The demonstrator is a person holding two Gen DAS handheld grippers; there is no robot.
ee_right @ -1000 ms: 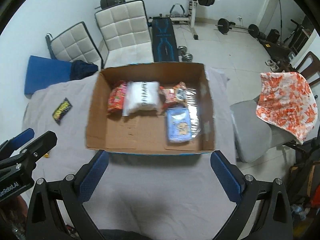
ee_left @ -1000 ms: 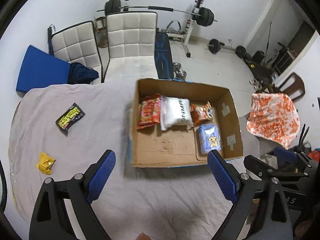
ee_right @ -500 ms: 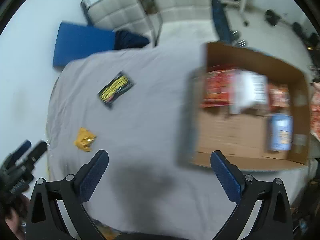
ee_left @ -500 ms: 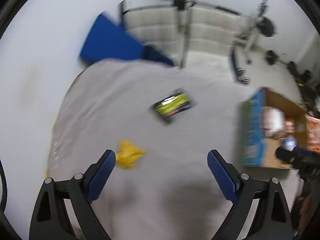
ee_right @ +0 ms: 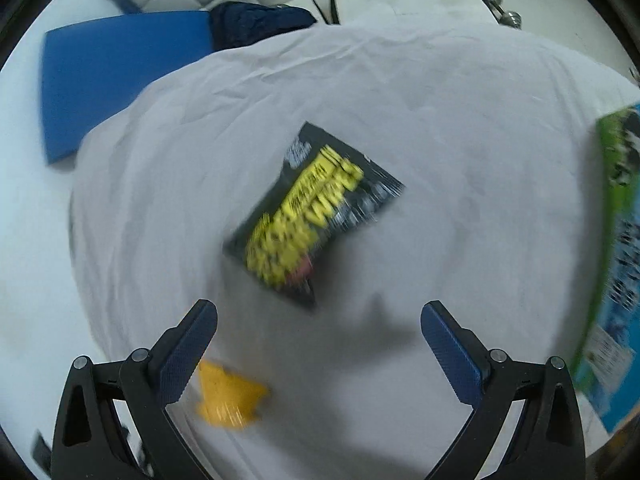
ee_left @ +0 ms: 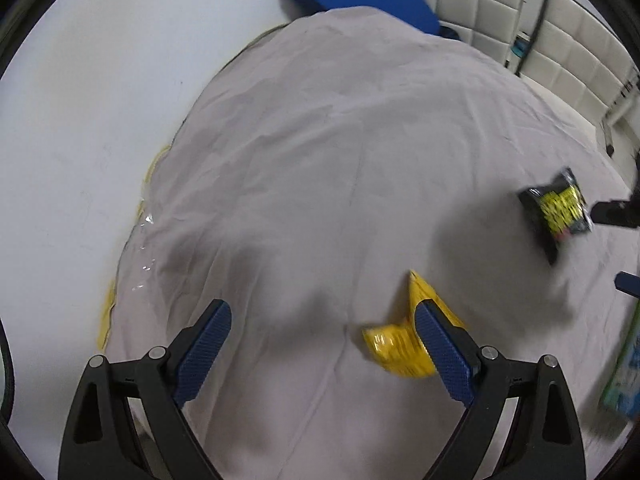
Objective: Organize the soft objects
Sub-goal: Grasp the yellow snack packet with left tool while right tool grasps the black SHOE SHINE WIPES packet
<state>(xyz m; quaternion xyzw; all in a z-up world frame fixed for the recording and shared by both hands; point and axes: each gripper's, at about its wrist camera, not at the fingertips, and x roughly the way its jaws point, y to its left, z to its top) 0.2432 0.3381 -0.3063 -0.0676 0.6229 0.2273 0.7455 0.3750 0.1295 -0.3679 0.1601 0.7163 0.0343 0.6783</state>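
A small yellow packet lies on the grey-sheeted table, partly behind the right finger of my left gripper, which is open and empty just above the sheet. A black packet with yellow print lies ahead of my right gripper, which is open and empty. The black packet also shows at the right of the left wrist view, and the yellow packet at the lower left of the right wrist view. The box's printed side is at the right edge.
A blue pad leans by the wall beyond the table's far edge. White quilted chairs stand behind the table. Dark blue cloth lies on a chair. The table's left edge drops to a white floor.
Both grippers have swung left, away from the cardboard box, and dropped closer to the sheet. The yellow and black packets now sit large and near. Both grippers stay open.
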